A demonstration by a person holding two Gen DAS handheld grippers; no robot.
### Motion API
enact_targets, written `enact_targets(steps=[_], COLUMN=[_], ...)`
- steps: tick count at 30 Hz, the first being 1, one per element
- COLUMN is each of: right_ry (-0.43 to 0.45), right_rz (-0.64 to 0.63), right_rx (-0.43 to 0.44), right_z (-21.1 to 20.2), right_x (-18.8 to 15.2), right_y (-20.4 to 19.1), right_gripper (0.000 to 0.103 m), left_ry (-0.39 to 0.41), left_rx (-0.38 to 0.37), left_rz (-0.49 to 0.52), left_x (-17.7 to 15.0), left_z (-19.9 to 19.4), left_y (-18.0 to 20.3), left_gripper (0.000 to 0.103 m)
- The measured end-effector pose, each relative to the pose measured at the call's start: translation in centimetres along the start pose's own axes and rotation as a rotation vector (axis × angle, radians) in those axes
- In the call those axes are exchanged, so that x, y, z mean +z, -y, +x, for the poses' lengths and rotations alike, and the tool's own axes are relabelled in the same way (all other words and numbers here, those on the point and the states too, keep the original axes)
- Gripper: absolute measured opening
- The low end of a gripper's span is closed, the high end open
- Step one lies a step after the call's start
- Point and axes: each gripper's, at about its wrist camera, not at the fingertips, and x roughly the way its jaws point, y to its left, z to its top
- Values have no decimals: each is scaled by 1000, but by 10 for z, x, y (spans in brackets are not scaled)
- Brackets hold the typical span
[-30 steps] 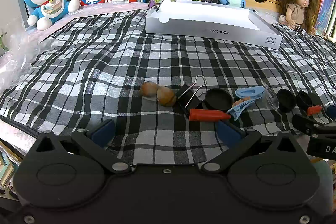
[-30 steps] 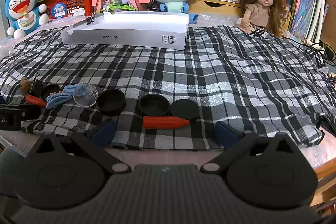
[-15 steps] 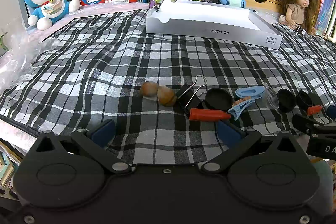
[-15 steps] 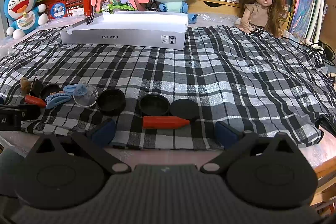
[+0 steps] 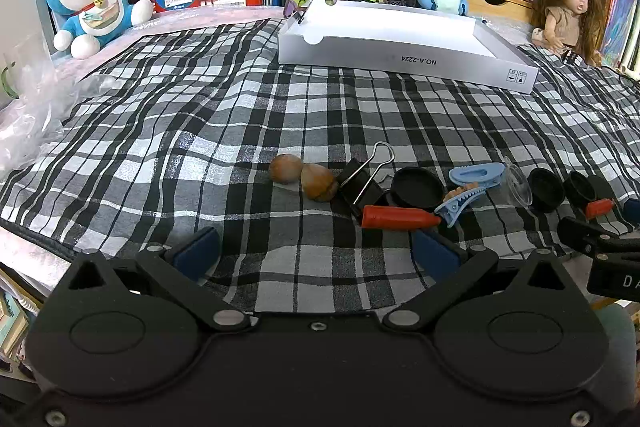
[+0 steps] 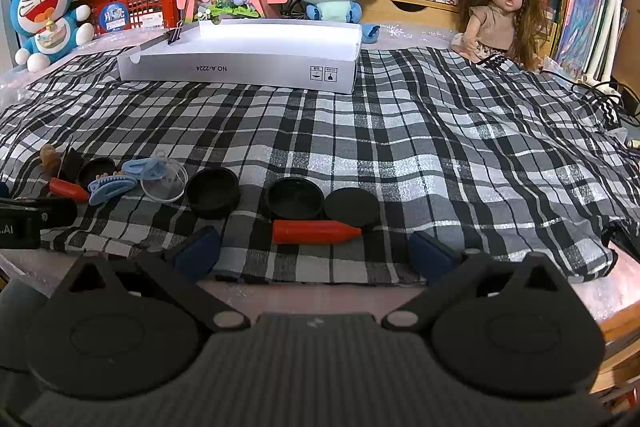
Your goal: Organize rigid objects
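Nothing has moved since the earlier frames: my left claw [image 5: 316, 251] and my right claw [image 6: 314, 253] both hover wide open and empty at the near edge of the plaid-covered worktop [image 6: 440, 155]. Just ahead of my left claw lie two nuts [image 5: 302, 175], a black binder clip [image 5: 362, 183], a red crayon [image 5: 398, 217] and a blue hair clip [image 5: 466, 193]. Between my right claw's fingertips lies another red crayon [image 6: 316, 231], touching two black lids [image 6: 322, 203] behind it; the white box [image 6: 240, 55] sits well beyond.
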Motion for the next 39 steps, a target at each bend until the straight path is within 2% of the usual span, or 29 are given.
enact_targets(steps=[12, 21, 27, 29, 31, 35, 39], right_ry=[14, 71, 101, 107, 113, 134, 143], right_rz=[-12, 8, -1, -7, -10, -18, -39], right_rx=[18, 50, 67, 76, 78, 79, 77], right_z=[-1, -8, -14, -15, -17, -21, -22], right_x=[-2, -9, -9, -9, -9, -7, -6], right_y=[1, 7, 10, 9, 9, 7, 4], right_gripper=[103, 101, 91, 86, 83, 76, 75], left_ry=[30, 38, 56, 63, 66, 81, 77], left_rx=[-3, -25, -58, -68, -84, -118, -164], left_rz=[-1, 21, 37, 40, 36, 14, -18], left_x=[-4, -5, -7, -7, -7, -6, -4], left_z=[1, -2, -9, -12, -14, -20, -23], left_y=[-3, -6, -6, -5, -5, -5, -6], left_gripper=[103, 102, 87, 77, 73, 56, 49])
